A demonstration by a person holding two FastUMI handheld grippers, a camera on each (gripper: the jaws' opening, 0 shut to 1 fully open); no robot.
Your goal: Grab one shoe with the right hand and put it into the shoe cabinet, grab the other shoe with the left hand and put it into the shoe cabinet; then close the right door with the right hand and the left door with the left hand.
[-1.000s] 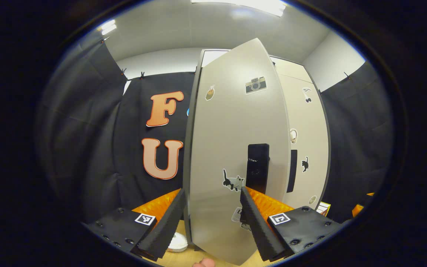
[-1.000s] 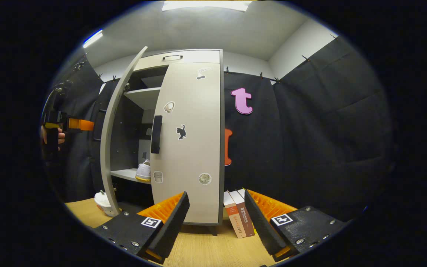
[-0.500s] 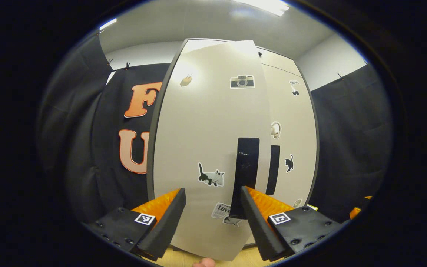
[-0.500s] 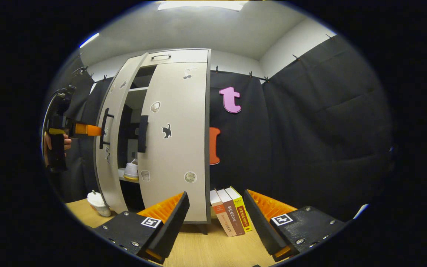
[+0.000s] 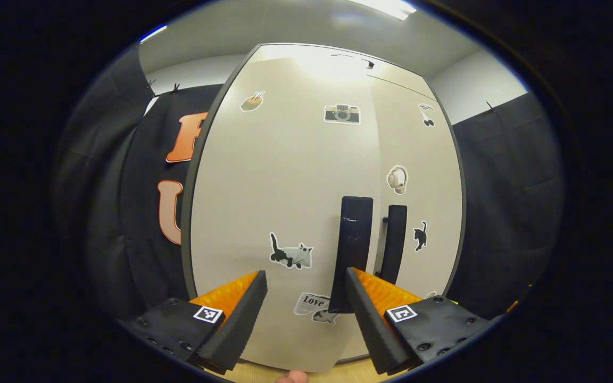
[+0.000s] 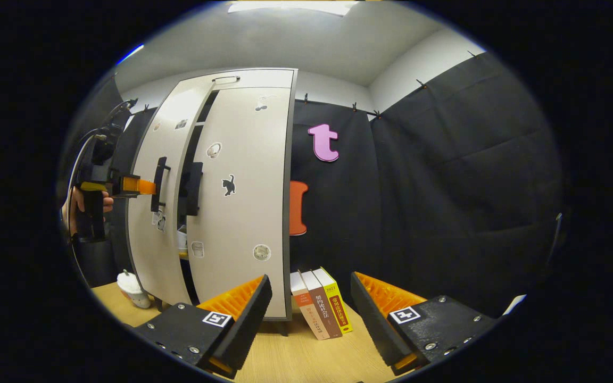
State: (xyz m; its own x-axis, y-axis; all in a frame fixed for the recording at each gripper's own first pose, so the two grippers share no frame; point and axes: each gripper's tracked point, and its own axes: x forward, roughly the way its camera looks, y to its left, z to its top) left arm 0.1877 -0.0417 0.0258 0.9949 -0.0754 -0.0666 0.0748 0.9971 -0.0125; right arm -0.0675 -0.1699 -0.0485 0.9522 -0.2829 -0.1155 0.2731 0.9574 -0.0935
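Observation:
The pale shoe cabinet (image 5: 285, 175) stands right in front of my left gripper (image 5: 304, 276), which is open, its fingers close to the left door (image 5: 264, 213) and beside that door's black handle (image 5: 353, 250). The right door (image 5: 423, 186) lies flat, its handle (image 5: 393, 242) alongside. In the right gripper view the left door (image 6: 149, 213) is a narrow gap from flush, and a sliver of white shoe (image 6: 182, 240) shows in the gap. The left gripper (image 6: 144, 186), held by a hand (image 6: 85, 205), is at the door's handle. My right gripper (image 6: 309, 279) hangs open and empty, away from the cabinet.
Three books (image 6: 320, 306) lean against the cabinet's right side on the wooden table (image 6: 296, 356). A small white object (image 6: 128, 287) sits on the table by the cabinet's left foot. Black cloth walls enclose the booth.
The left door has swung from well open to almost flush, with my left gripper following it in. The shoe and shelves are now nearly hidden. The right gripper drifted slightly.

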